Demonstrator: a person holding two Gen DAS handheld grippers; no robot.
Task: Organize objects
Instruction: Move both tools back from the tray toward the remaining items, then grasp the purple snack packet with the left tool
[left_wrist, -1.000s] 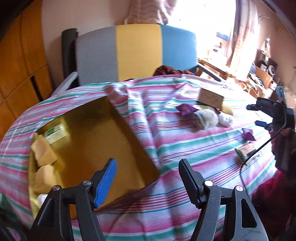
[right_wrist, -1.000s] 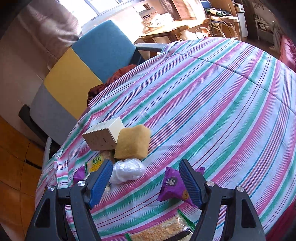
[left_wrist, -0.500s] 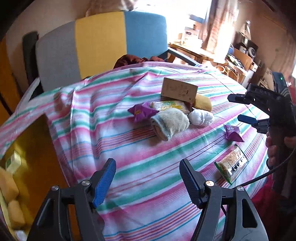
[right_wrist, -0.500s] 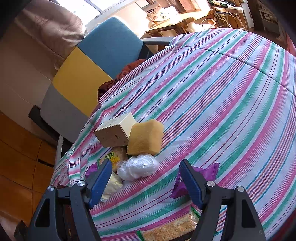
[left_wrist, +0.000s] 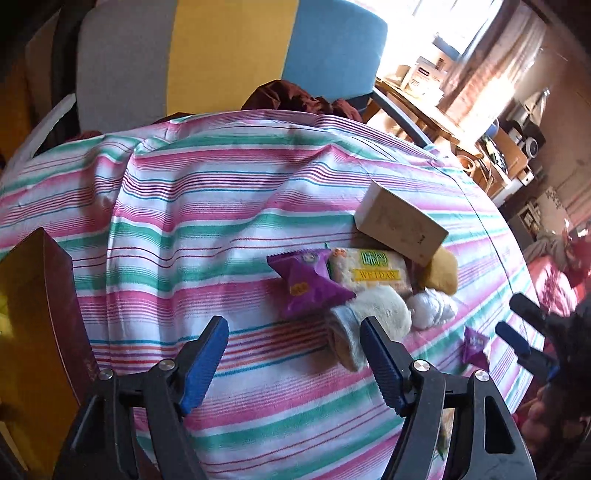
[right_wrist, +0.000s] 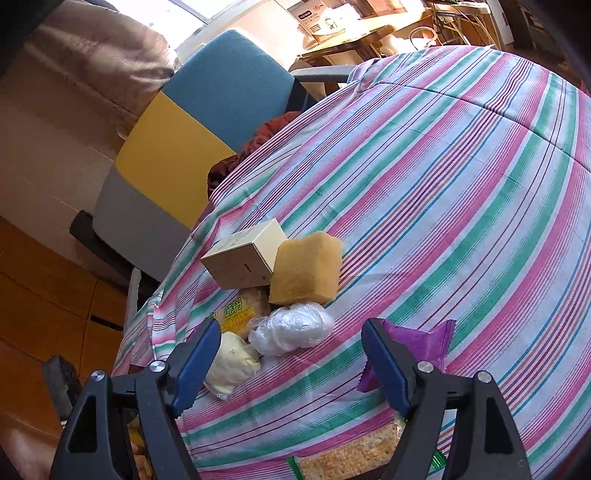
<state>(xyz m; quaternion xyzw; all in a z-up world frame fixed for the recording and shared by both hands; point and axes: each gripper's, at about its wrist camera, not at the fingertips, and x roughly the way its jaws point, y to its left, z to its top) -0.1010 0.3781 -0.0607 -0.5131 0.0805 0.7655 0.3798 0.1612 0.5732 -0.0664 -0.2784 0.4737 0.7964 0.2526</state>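
A pile of small objects lies on the striped tablecloth (left_wrist: 221, 229): a beige box (left_wrist: 399, 225), a yellow sponge (right_wrist: 306, 273), a cracker pack (left_wrist: 369, 273), a purple snack packet (left_wrist: 306, 288), a rolled cream sock (left_wrist: 369, 321) and a white plastic wad (right_wrist: 291, 332). My left gripper (left_wrist: 293, 365) is open and empty, just in front of the sock. My right gripper (right_wrist: 291, 365) is open and empty, low over the wad and sock. A second purple packet (right_wrist: 417, 343) lies by its right finger, and another cracker pack (right_wrist: 351, 454) below it.
An open cardboard box (left_wrist: 33, 325) stands at the table's left edge. A grey, yellow and blue chair (left_wrist: 207, 55) stands behind the table. Cluttered shelves and a desk (left_wrist: 461, 110) are at the back right. The right gripper shows in the left wrist view (left_wrist: 517, 328).
My left gripper has swung right from the cardboard box to the pile and moved closer to it. My right gripper has drifted slightly nearer the pile. Both stay open.
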